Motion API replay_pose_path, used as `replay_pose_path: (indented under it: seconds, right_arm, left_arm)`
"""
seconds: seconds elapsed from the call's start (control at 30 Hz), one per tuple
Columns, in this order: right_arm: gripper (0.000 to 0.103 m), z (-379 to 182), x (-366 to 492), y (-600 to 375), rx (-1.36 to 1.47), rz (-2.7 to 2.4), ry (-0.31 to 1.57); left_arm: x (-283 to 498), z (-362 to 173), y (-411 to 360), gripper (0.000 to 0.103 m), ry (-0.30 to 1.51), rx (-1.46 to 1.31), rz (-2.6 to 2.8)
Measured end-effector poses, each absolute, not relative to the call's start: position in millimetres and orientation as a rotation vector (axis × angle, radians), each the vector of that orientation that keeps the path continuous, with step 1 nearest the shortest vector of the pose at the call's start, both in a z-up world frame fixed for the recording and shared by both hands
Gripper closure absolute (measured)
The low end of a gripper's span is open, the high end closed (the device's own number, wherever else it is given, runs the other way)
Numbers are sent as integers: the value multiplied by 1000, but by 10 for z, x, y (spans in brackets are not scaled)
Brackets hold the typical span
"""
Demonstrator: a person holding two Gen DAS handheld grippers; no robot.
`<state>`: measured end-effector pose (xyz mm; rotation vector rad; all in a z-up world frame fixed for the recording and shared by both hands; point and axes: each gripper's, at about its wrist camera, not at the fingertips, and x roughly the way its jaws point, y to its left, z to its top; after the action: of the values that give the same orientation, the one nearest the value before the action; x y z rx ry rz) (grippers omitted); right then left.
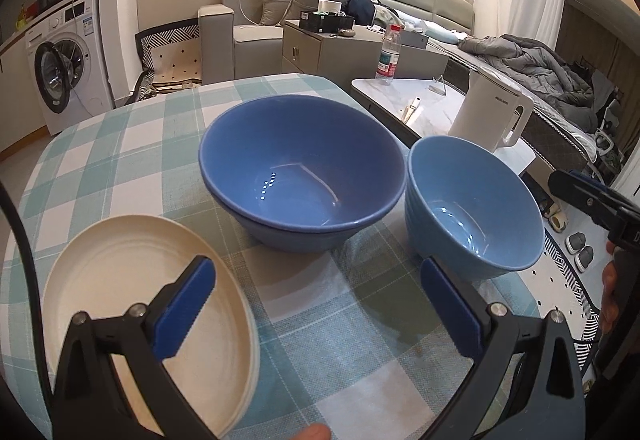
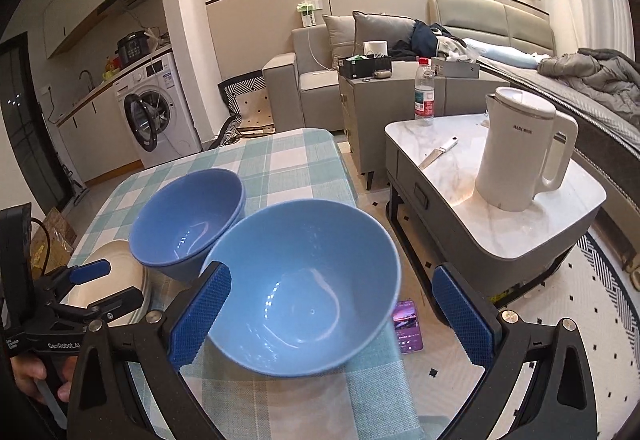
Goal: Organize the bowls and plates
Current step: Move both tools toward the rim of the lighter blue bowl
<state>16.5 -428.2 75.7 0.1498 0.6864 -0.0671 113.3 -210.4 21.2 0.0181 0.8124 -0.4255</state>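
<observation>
A stack of cream plates (image 1: 132, 304) lies at the near left of the checked table. Two dark blue bowls (image 1: 300, 167), one nested in the other, stand in the middle. A light blue bowl (image 1: 472, 207) stands to their right, close to the table's edge. My left gripper (image 1: 318, 308) is open above the cloth, its left finger (image 1: 188, 308) over the plates' rim. My right gripper (image 2: 332, 316) is open around the light blue bowl (image 2: 304, 288); its left pad sits at the rim and its right pad is clear of the bowl. The dark blue bowls (image 2: 188, 215) and the plates (image 2: 120, 272) lie beyond, beside my left gripper (image 2: 108, 286).
A marble side table (image 2: 500, 232) to the right carries a white kettle (image 2: 520, 151), a knife (image 2: 438, 153) and a water bottle (image 2: 424, 91). A phone (image 2: 408, 326) lies on the rug below the table's right edge. A sofa, a bed and a washing machine stand further back.
</observation>
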Motion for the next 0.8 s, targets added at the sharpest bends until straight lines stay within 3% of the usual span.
replay_pose_path:
  seconds: [0.8]
  right_arm:
    - [1, 483, 183, -4538, 171, -99, 705]
  left_arm:
    - [1073, 219, -2523, 1, 792, -15, -514]
